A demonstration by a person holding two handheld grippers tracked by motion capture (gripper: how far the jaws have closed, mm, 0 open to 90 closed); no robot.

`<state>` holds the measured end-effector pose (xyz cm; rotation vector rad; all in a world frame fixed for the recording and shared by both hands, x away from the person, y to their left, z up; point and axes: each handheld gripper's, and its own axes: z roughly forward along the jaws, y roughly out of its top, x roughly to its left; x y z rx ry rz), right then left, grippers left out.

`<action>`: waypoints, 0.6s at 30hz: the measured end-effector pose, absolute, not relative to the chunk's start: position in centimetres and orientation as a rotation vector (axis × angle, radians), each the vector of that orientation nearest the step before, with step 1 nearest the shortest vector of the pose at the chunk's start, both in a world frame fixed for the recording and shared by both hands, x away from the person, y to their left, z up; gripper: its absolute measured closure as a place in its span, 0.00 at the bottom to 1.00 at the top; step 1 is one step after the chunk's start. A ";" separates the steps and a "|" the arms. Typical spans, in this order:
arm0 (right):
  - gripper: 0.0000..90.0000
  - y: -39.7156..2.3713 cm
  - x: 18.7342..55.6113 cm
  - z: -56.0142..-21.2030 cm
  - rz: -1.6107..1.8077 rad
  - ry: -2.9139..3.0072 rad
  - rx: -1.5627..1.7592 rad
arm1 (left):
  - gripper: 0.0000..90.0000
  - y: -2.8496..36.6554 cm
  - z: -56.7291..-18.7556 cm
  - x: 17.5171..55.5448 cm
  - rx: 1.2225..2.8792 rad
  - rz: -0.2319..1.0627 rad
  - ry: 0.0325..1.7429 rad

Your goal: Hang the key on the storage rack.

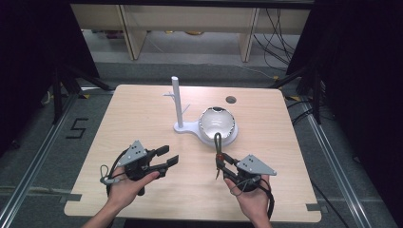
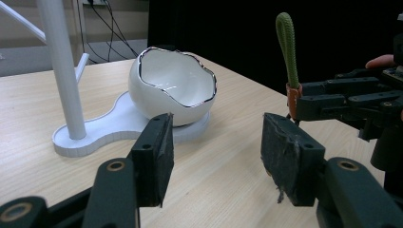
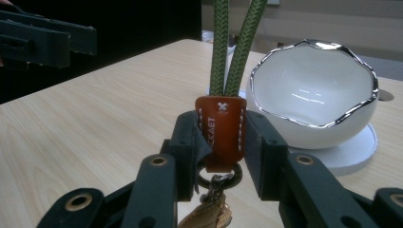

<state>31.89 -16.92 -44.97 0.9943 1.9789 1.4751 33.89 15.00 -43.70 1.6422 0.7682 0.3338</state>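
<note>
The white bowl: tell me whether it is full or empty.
Empty. The white bowl shows only bare glossy inside in both gripper views; it sits on the white stand's base.

Between right gripper's black jaws: orange-brown leather tab (image 3: 222, 128), white stitching, on a green braided cord loop (image 3: 236, 45). Beyond the jaws: glossy white egg-shaped bowl (image 3: 313, 92) with silver rim, on white branched stand (image 1: 181, 114). Counter (image 1: 142, 118) pale wood-grain.

Parted left gripper (image 2: 214, 159) before white bowl (image 2: 173, 88) on stand base (image 2: 102, 130), green loop (image 2: 287, 47) right.
</note>
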 end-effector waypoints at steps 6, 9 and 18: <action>0.75 -16.1 31.8 -45.1 1.505 1.990 0.996 | 0.51 14.4 -43.5 34.0 1.626 0.320 0.741; 0.75 -15.6 31.8 -45.2 1.495 2.014 0.974 | 0.54 13.9 -43.0 34.1 1.635 0.320 0.726; 0.75 -14.8 31.7 -45.0 1.504 2.016 0.955 | 0.64 12.1 -42.0 34.5 1.614 0.249 0.690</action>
